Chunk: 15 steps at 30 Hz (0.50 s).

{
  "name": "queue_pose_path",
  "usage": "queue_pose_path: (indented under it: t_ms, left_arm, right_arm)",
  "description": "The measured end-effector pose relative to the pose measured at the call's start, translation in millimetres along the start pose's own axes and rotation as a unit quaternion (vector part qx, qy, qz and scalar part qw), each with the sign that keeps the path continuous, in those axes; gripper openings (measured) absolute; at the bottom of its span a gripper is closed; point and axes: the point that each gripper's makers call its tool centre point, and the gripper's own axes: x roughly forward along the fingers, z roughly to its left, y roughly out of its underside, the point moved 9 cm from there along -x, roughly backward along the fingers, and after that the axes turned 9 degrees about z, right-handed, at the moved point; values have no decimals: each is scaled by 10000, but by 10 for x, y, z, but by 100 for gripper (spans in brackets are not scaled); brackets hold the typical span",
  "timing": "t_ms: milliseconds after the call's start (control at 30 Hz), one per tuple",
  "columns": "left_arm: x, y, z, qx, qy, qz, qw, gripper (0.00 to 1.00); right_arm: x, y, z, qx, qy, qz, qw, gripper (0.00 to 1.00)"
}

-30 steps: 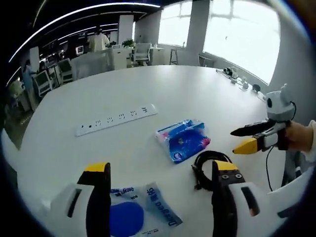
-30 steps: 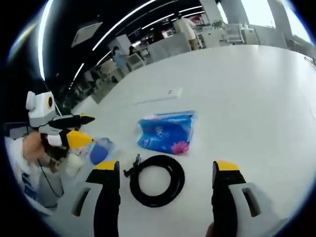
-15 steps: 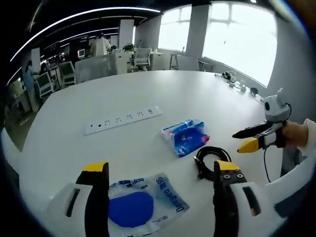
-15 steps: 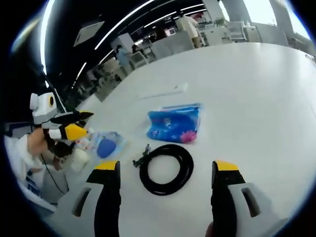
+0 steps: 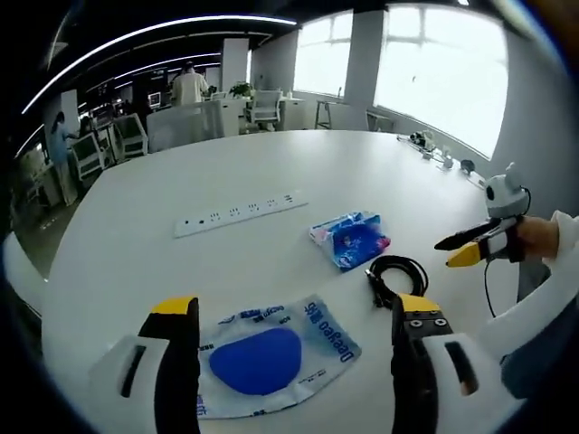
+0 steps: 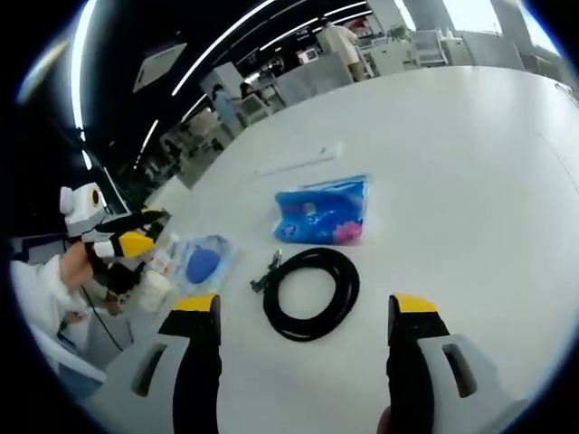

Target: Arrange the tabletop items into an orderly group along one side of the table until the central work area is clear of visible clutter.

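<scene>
A clear packet with a blue pad inside (image 5: 271, 354) lies between my left gripper's (image 5: 291, 318) open jaws, near the table edge; it appears again as the packet (image 6: 203, 263) in the right gripper view. A coiled black cable (image 6: 312, 292) rests ahead of my open right gripper (image 6: 300, 313), and is seen as the coil (image 5: 394, 275) in the left gripper view. Behind it lies a blue tissue pack (image 6: 325, 213), also the pack (image 5: 352, 240). A white power strip (image 5: 240, 213) stretches farther back. The right gripper (image 5: 472, 246) enters the left view from the right.
The large white round table (image 5: 298, 163) stretches far back. Small items (image 5: 439, 150) sit at its far right rim. Office chairs and desks (image 5: 136, 127) stand beyond, with people among them. A sleeve and hand (image 6: 54, 289) hold the left gripper (image 6: 122, 237).
Both cameras have pulled back toward the near edge. The packet now shows whole between the left jaws; the cable and tissue pack look farther from both grippers. No item was moved.
</scene>
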Motion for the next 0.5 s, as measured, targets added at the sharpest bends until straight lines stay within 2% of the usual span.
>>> queue_pose_path:
  t_ms: [133,300,500]
  left_arm:
    - [-84,88,66,-126,-49,-12,9999,90]
    - [-205,185,155,-441,-129,-102,9989,90]
    - [-311,264,244,-551,-194,-155,9982,91]
  right_arm:
    - [-38,40,-2,-9,-4,-1,10000,74]
    - [-62,148,-68,220,22,-4,9998,75]
    - [-165,181,-48,283,44,-66,9996,75]
